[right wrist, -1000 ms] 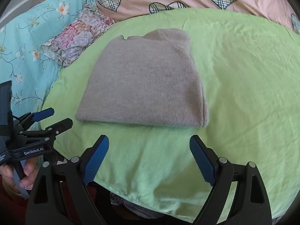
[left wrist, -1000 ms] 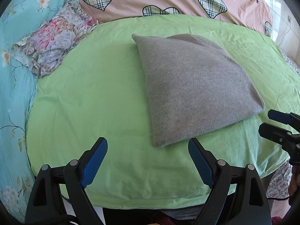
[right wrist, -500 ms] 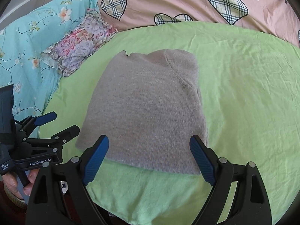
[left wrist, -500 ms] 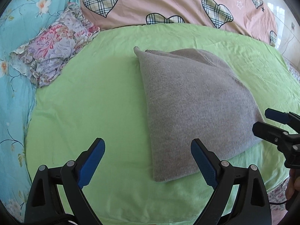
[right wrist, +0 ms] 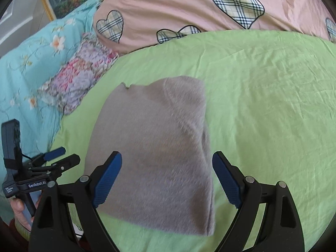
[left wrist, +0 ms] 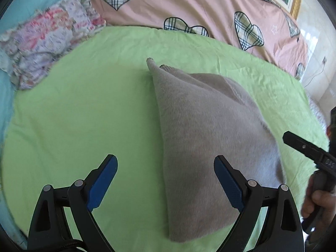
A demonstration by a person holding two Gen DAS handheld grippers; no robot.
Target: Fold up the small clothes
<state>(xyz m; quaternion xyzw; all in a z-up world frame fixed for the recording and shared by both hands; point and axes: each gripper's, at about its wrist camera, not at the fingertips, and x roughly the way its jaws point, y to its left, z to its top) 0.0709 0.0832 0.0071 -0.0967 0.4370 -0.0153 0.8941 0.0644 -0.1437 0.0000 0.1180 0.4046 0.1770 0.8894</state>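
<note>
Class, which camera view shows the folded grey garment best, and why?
The right wrist view: the grey garment lies nearly whole between the open jaws, both side edges and the near fold visible. The left wrist view shows it obliquely, its right side partly hidden behind that gripper's finger.

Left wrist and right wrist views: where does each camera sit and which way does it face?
Left wrist: on the left gripper, facing along its open fingers at the gray garment's left edge; the right gripper and a hand show at right.
Right wrist: on the right gripper, over the garment's near edge; left gripper at left.
Shared: garment, green sheet, floral cloth.
</note>
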